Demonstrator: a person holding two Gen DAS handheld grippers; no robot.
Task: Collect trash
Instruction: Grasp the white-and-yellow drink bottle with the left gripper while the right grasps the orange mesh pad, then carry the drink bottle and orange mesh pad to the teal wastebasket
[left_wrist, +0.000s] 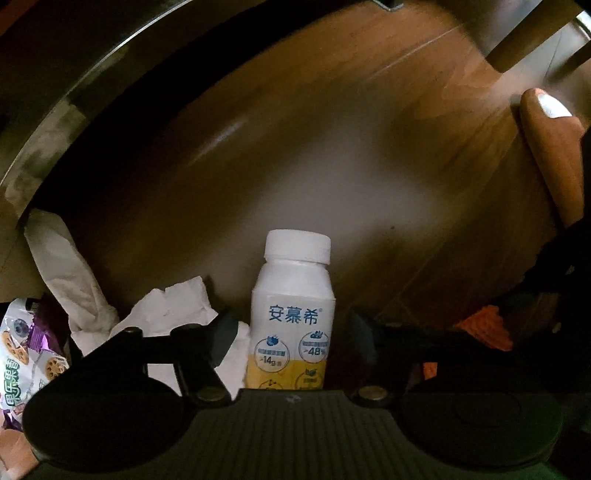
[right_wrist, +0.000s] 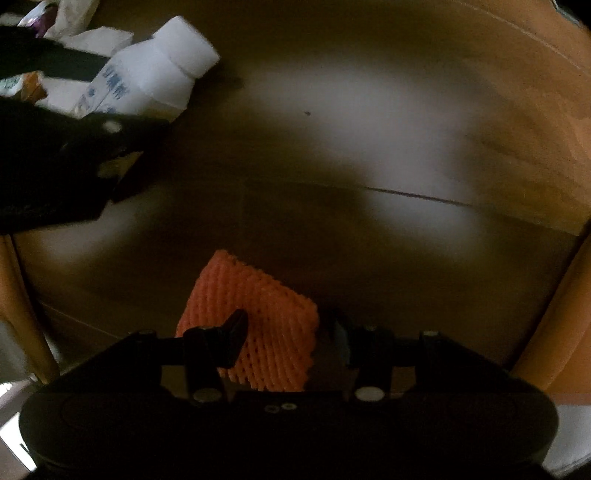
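Black fingers of the left gripper (left_wrist: 291, 332) are standing apart around the white bottle (left_wrist: 293, 314), which is resting upright on the wooden table (left_wrist: 332, 147). Fingers of the right gripper (right_wrist: 290, 332) are spreading open around the orange foam net (right_wrist: 255, 325), lying flat. Crumpled tissues (left_wrist: 88, 295) and a snack wrapper (left_wrist: 22, 354) are lying left of the bottle.

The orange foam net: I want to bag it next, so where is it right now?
In the right wrist view the foam net lies on the floor between the right gripper's open fingers, nearer the left one; the bottle is far off, upper left.
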